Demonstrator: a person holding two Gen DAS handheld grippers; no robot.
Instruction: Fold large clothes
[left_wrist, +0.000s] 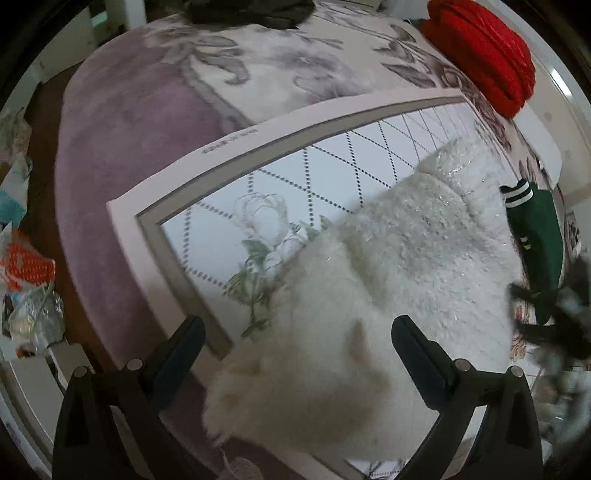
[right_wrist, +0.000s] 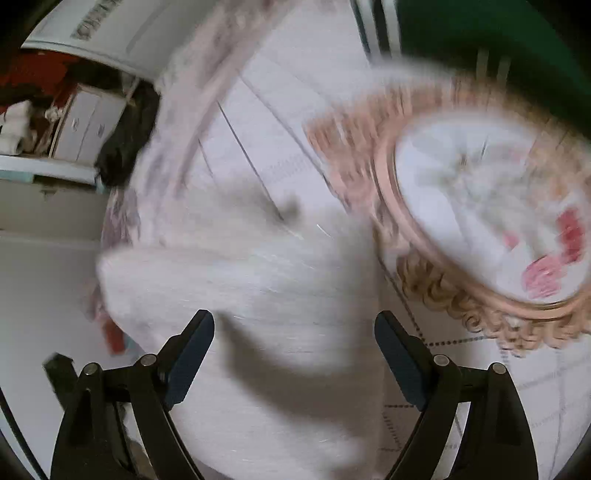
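Left wrist view: both tongs (left_wrist: 297, 334) (right_wrist: 293, 328) gape over the white fluffy garment (left_wrist: 388, 266), red bundle (left_wrist: 484, 51) and green garment (left_wrist: 535, 229) nearby.

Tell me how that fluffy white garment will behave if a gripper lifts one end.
The fluffy white garment will probably flop and drape, since it already lies in soft folds. Its fuzzy pile likely grips rather than slips. The open left gripper may catch several layers.

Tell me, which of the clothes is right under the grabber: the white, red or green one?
The fluffy white garment. It lies between the open left gripper fingers, while the red garment sits far back and the green garment off to the right.
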